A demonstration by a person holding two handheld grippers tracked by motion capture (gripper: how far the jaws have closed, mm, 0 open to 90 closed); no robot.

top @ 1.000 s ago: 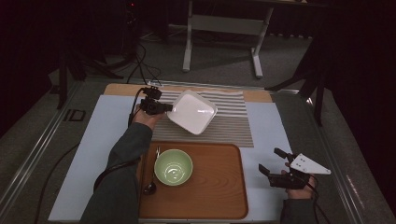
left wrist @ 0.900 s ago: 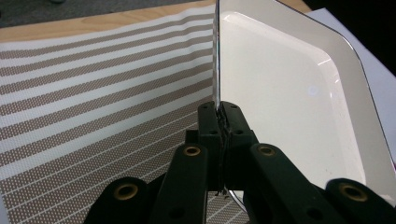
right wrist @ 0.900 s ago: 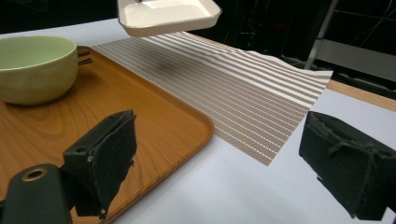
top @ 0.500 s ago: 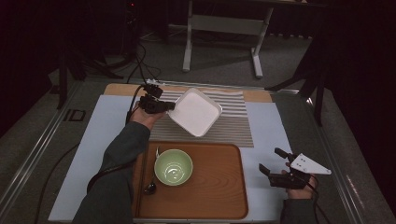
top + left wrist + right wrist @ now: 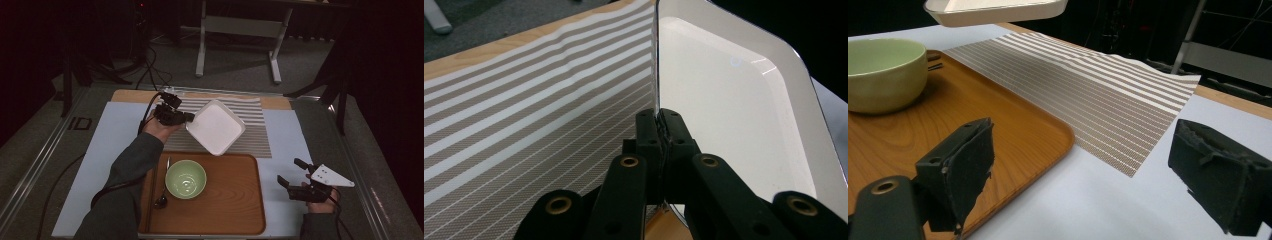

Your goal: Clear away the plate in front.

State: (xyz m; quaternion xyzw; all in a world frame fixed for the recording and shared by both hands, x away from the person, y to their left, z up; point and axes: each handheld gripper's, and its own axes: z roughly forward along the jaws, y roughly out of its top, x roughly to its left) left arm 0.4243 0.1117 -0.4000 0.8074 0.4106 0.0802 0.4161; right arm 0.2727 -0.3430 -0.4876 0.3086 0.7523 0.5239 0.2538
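1. High view puts the left gripper (image 5: 176, 116) at about ten o'clock on the table, clenched on the rim of a square white plastic dish with rounded corners (image 5: 216, 126).
2. Compared with a second ago, that dish now hangs higher and steeper, tipped up on edge, and has drifted from over the brown-and-white striped woven placemat (image 5: 252, 137) toward the near side of the table, at six o'clock.
3. Its lower corner now overhangs the far rim of the rounded wooden serving tray (image 5: 225, 210), just past the pale green ceramic bowl (image 5: 185, 178), but touches neither.
4. Left gripper view confirms the hold: the two black jaws meet tight on the thin edge of the dish (image 5: 744, 105), with the striped mat (image 5: 534, 120) well below it.
5. The right gripper (image 5: 299, 179) has not moved; it rests at four o'clock on the light blue table cover (image 5: 100, 150), jaws spread wide and gripping nothing, as the right gripper view shows.
6. A dark metal spoon (image 5: 163, 192) lies on the tray at nine o'clock from the bowl, unchanged.
7. My reading: the dish is in transit to the tray, likely to the open wood at three o'clock from the bowl; levelling it before lowering looks like the remaining work.
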